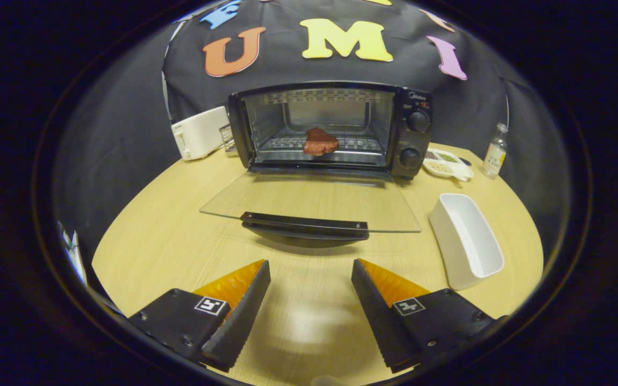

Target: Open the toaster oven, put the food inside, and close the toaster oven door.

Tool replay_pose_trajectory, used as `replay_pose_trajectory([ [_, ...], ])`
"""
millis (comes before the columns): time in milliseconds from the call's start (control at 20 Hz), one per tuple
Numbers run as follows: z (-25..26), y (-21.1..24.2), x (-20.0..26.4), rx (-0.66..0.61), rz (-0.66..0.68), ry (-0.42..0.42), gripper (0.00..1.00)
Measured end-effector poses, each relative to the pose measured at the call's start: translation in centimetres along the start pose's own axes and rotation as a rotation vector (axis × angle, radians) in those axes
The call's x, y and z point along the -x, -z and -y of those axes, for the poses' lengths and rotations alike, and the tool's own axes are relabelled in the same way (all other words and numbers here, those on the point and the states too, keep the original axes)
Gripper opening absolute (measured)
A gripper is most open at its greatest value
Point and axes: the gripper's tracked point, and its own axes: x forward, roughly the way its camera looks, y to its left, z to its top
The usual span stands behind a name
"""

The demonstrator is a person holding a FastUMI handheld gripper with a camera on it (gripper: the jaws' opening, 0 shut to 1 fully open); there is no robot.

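On the wooden worktop (169, 241), a white toaster (199, 132) sits at 11 o'clock, the oven (330, 128) at 12 with door (311, 206) down and meat (320, 142) on its rack, a white bin (467, 241) at 2. The gripper (310, 273) hovers empty, fingers wide apart.

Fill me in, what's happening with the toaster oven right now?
The black toaster oven stands open, its glass door folded flat toward the gripper. A reddish-brown piece of meat already lies on the wire rack inside. The hand-held gripper hovers over the round wooden table, jaws open and holding nothing, with the door's black handle just ahead of them. A white rectangular tray stands empty beside the door. What's left is closing the door.
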Motion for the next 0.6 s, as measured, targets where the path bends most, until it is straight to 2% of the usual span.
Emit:
replay_pose_trajectory([
  [300,0.7,0.1,-2.8,-0.005,-0.032,0.016,0.98],
  [600,0.7,-0.9,-3.0,0.029,-0.047,0.01,0.98],
])
